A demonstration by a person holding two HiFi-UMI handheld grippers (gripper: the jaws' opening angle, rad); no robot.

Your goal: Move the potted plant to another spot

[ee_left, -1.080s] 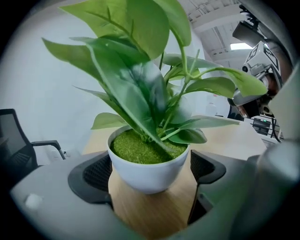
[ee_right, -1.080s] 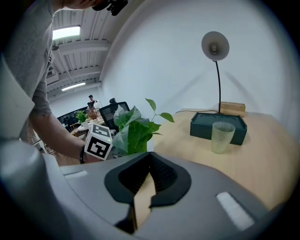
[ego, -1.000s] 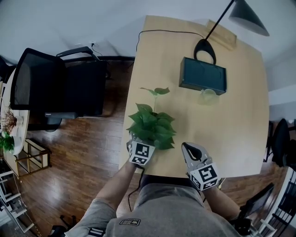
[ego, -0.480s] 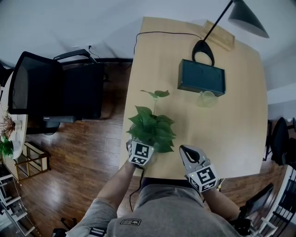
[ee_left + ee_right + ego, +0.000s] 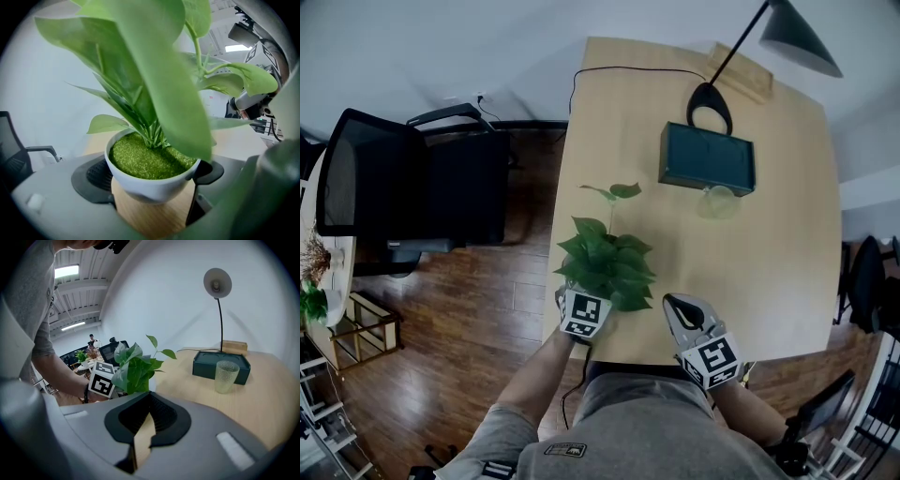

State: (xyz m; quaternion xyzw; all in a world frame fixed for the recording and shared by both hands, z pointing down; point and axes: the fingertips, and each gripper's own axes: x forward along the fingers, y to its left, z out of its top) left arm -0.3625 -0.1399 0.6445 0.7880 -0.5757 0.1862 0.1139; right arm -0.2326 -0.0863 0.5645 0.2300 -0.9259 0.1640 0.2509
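1 potted plant (image 5: 605, 267), near-left on our table (image 5: 769, 253). Our left gripper (image 5: 154, 178) has just been closing; its wide-set pads meet the white pot's sides. Our right gripper (image 5: 675, 305), just right of the plant, is clenched, empty and angled downward.

The right hand-held gripper (image 5: 149, 398) has its jaws closed together with nothing between them, a sliver of tabletop (image 5: 276, 399) showing below. Ahead to its left stands the potted plant (image 5: 133, 369). Ahead to its right, a ribbed glass (image 5: 226, 376) stands just before a dark green box (image 5: 206, 363), a desk lamp (image 5: 216, 284) behind.
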